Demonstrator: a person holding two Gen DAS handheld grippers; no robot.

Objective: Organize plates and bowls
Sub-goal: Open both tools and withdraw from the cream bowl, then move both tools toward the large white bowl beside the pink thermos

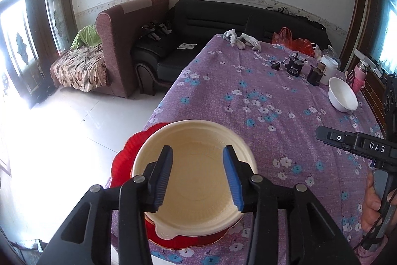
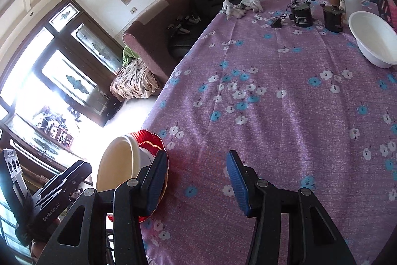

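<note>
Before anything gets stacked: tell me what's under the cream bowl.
The cream bowl sits on a red plate with a scalloped rim, at the table's near-left corner. The plate's centre is covered by the bowl, so anything between them cannot be seen.

Your left gripper (image 1: 197,175): black angular arms, blue ribbed pads (image 1: 232,176), silver round screws at joints. Your right gripper (image 2: 197,179): same black frame, blue pads, silver screws. At 4 o'clock in left view, your right hand (image 1: 372,203): bare skin, black grip marked "DAS", thin black cable.
</note>
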